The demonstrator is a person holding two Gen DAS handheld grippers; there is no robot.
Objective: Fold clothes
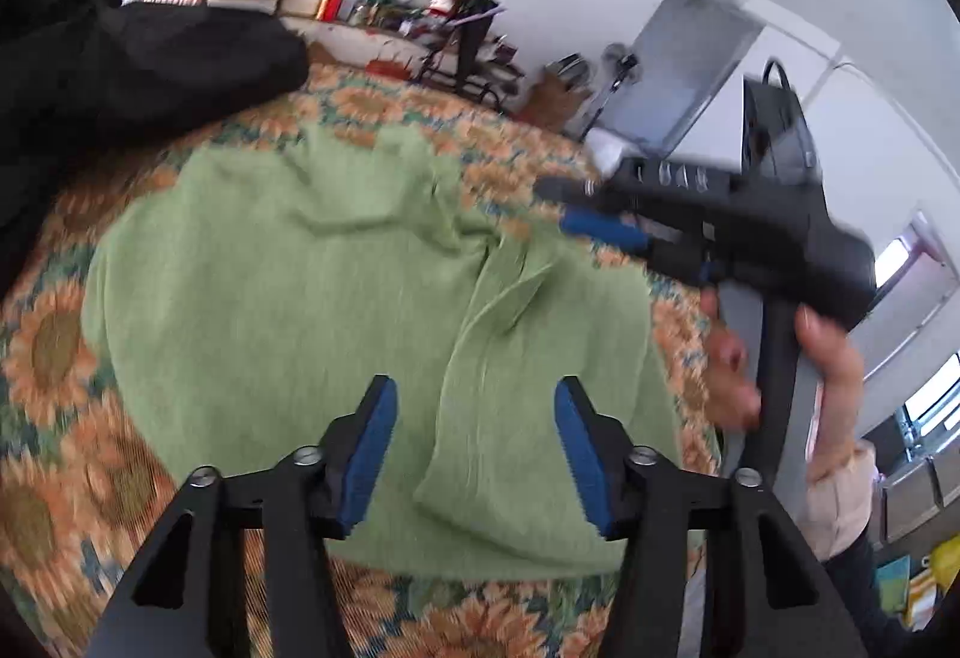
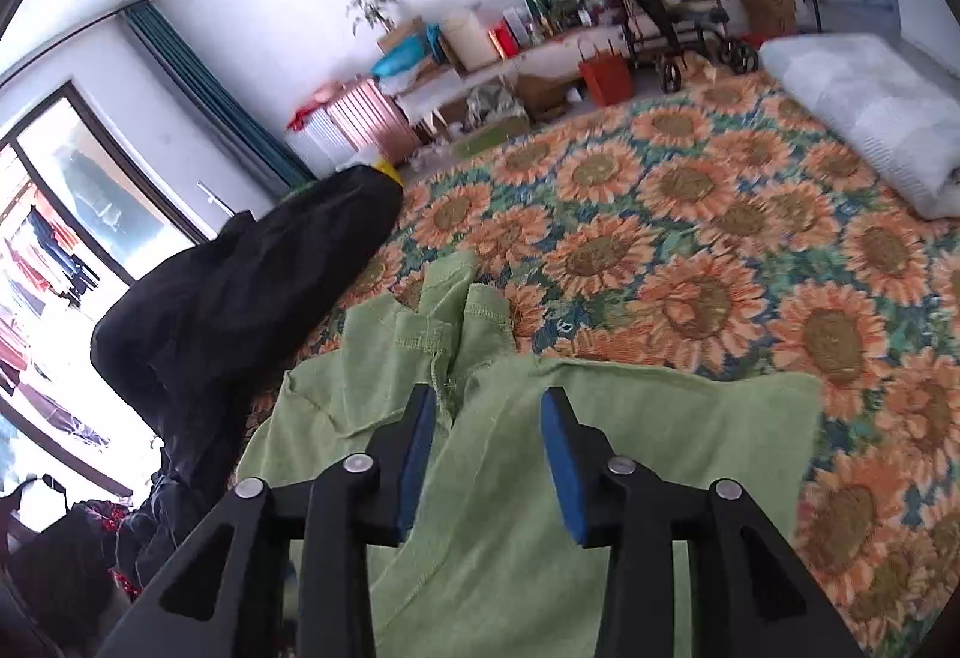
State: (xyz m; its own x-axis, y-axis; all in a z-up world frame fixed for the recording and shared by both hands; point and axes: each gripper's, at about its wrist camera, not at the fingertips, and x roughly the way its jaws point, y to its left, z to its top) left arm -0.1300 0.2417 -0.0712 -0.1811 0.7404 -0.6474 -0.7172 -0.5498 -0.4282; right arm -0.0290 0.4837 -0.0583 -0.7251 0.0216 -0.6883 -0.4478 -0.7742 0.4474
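Observation:
A light green garment (image 1: 288, 292) lies partly folded and rumpled on a sunflower bedspread (image 1: 60, 334); it also shows in the right wrist view (image 2: 528, 454). My left gripper (image 1: 474, 406) is open and empty, hovering over the garment's near part. My right gripper (image 2: 487, 418) is open and empty above the garment's rumpled middle. In the left wrist view the right gripper (image 1: 570, 205) comes in from the right, held by a hand (image 1: 828, 358), over the garment's far right edge.
A heap of black clothes (image 2: 240, 298) lies at the left of the bedspread (image 2: 720, 250); it also shows in the left wrist view (image 1: 120, 57). A white pillow (image 2: 870, 117) lies far right. Cluttered shelves and a walker (image 2: 660, 15) stand along the far wall.

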